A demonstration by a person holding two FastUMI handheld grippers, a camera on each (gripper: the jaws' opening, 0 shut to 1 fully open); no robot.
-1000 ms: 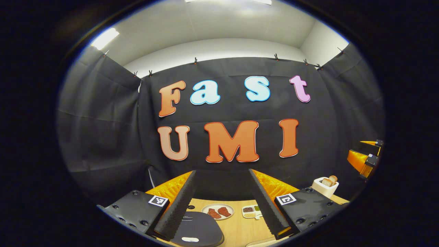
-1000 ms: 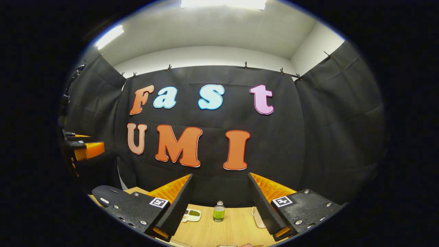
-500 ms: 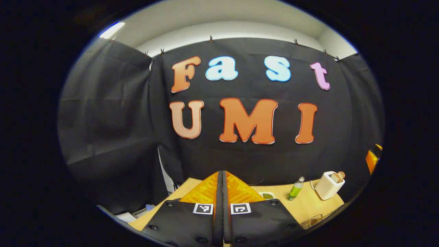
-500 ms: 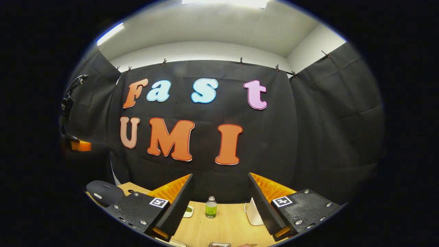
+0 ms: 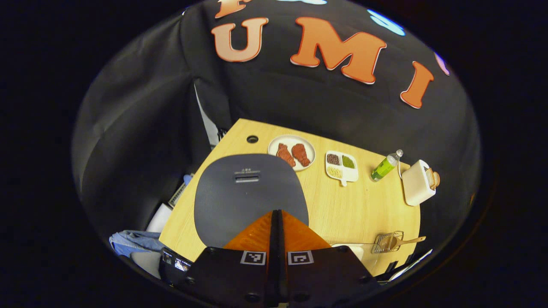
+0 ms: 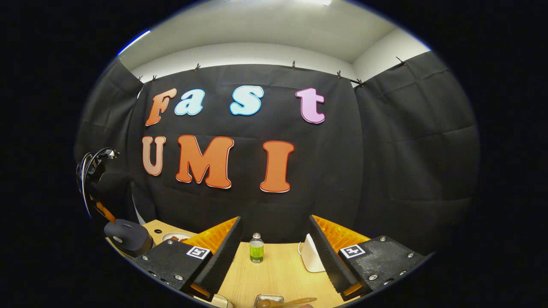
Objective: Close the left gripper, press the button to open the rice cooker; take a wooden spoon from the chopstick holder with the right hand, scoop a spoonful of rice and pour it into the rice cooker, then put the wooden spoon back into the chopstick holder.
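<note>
The dark grey rice cooker (image 5: 250,192) stands with its lid down, at the table's near left in the left gripper view. My left gripper (image 5: 277,211) is shut with nothing in it, its orange fingers (image 5: 295,233) pointing down over the lid's front edge. The wire chopstick holder (image 5: 387,241) sits at the right with the wooden spoon (image 5: 404,242) lying across it. My right gripper (image 6: 275,220) stands open, above the holder (image 6: 269,299) and spoon (image 6: 291,302) at the bottom edge. The cooker (image 6: 128,235) shows at far left there.
On the wooden table (image 5: 364,209) stand a plate with meat pieces (image 5: 292,152), a divided white dish (image 5: 341,164), a green bottle (image 5: 385,164) and a white toaster (image 5: 419,182). A white container (image 5: 351,249) sits beside the left gripper. Blue cloth (image 5: 128,239) lies past the table's left edge.
My left gripper went from open to shut, then tilted down over the rice cooker lid. The right gripper stayed open and its view dipped slightly toward the table.
</note>
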